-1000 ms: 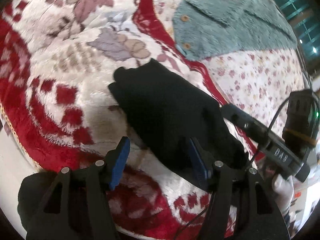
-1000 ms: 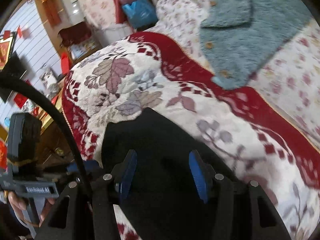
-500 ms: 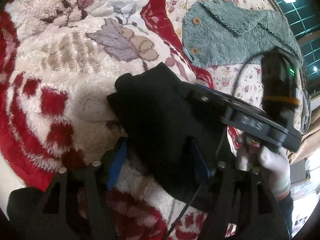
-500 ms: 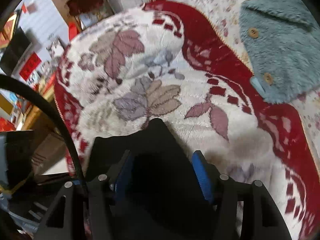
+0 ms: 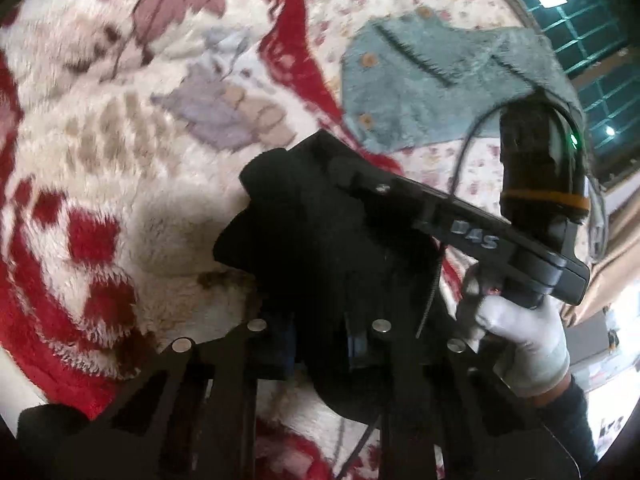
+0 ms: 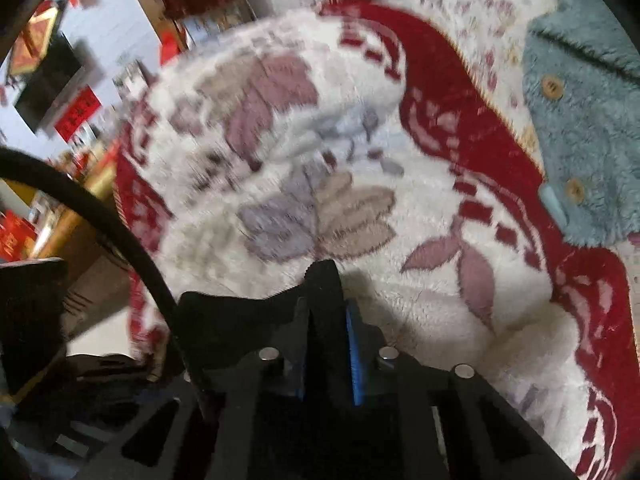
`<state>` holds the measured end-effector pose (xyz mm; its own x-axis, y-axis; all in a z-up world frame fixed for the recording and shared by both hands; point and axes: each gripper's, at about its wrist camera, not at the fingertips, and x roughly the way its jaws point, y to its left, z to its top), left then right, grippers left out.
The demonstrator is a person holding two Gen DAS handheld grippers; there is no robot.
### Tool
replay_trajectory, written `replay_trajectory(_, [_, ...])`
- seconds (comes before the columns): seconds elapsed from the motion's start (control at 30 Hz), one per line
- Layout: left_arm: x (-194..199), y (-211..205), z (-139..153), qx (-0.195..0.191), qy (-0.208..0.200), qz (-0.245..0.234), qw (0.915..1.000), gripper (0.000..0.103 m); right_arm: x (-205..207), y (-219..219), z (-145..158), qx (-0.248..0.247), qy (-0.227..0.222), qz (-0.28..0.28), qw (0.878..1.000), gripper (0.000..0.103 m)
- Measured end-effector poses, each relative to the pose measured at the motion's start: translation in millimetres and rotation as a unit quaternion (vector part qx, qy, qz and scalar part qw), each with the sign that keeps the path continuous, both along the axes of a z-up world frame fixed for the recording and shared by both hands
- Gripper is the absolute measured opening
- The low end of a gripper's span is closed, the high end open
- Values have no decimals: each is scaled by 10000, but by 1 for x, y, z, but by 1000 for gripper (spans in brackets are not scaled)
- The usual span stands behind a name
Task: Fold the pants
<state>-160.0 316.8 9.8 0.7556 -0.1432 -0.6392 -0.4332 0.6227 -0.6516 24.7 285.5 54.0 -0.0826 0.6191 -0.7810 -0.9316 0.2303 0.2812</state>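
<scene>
Gripping the bunched black fabric pants point(image 5: 320, 240) with both: my left gripper point(image 5: 320, 344) and right gripper point(image 6: 326, 344) just closed, clamping cloth, near the teal fleece cardigan point(image 5: 432, 92).

Bright daylight, motion blur, dark fisheye corners, soft shadows.

My left wrist camera looks down and forward along its own fingers, close over the black pants point(image 5: 320, 240) on the plush blanket point(image 5: 100, 140). It also catches my right gripper point(image 5: 340, 168) coming in from the right, with the gloved hand point(image 5: 520, 336) behind it. My right wrist camera sits just as close over the pants point(image 6: 248, 320), tilted down. Both views share the blanket's leaf pattern and the blue fleece cardigan point(image 5: 432, 92) beyond.
</scene>
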Motion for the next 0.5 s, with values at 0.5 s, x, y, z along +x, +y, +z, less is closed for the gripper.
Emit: replay_trajectory(0.5, [-2,-61,79,1221,-293,-441,9911,13,-9,-109,88,1506,176,-763,9855,13])
